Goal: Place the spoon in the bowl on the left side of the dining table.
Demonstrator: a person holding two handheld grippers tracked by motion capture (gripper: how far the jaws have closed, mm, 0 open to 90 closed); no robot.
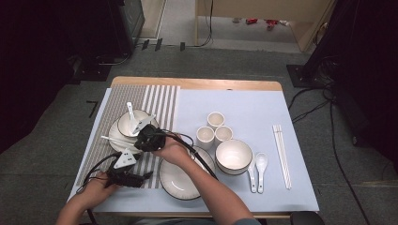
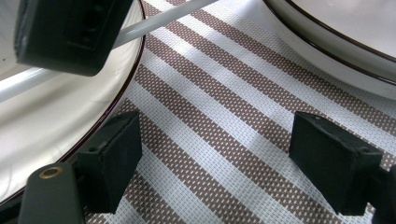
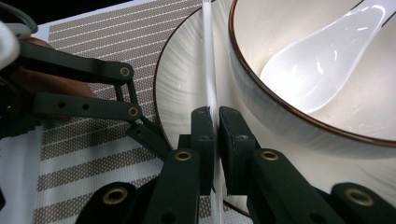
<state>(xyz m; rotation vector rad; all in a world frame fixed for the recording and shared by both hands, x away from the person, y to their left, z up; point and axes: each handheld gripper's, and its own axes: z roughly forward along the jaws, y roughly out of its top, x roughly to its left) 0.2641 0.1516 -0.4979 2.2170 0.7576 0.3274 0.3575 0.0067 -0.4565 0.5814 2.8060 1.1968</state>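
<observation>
My right gripper is shut on a thin white chopstick that lies across the rim of a white dark-rimmed plate. On that plate stands a bowl with a white spoon in it. My left gripper hovers open low over the striped placemat, with nothing between its jaws. In the left gripper view the plate lies at left, with the chopstick above it.
A second plate sits at the front centre. On the pale blue mat stand three small cups, a larger bowl, two spoons and a pair of chopsticks at right.
</observation>
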